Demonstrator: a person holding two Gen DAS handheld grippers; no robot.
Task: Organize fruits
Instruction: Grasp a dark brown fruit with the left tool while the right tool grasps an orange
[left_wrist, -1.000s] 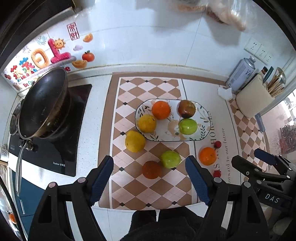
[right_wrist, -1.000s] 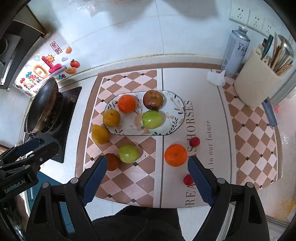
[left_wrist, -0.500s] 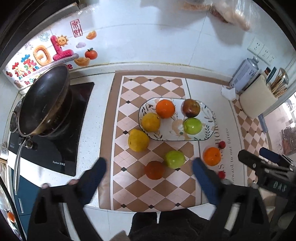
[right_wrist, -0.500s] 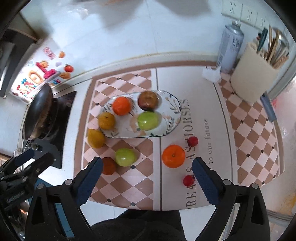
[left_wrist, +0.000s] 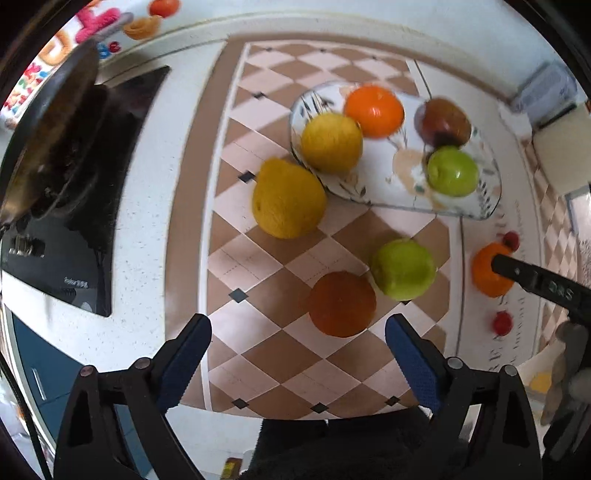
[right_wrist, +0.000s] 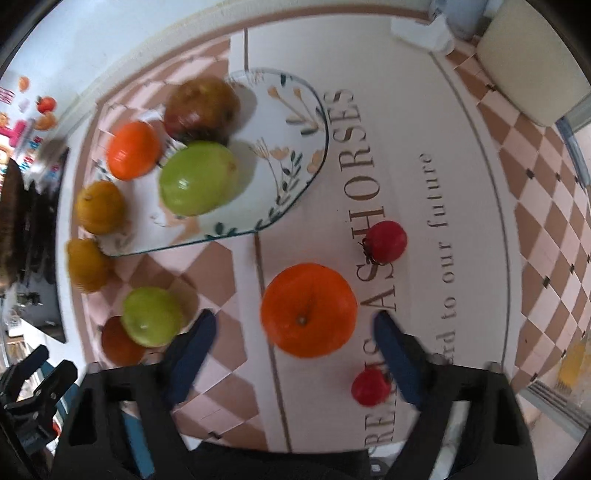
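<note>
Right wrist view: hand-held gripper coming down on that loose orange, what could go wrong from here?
1. The orange is round and sits free on the mat, so an off-centre close by the right hand-held gripper could roll it away.
2. A small red fruit lies right beside the right finger and may get knocked.
3. The plate already holds four fruits, so space looks tight.

Two wrist fisheyes, both looking down over the tabletop from close above.

The left view faces forward past its left claw (left_wrist: 297, 363) from the near left, the stove (left_wrist: 74, 206) at its edge — the right view sits lower, right over the loose orange (right_wrist: 308, 309). Both share the plate (left_wrist: 391, 192) of fruit, the checkered mat (left_wrist: 258, 266) and that orange (left_wrist: 487, 273); each catches the other claw at its margin.
</note>
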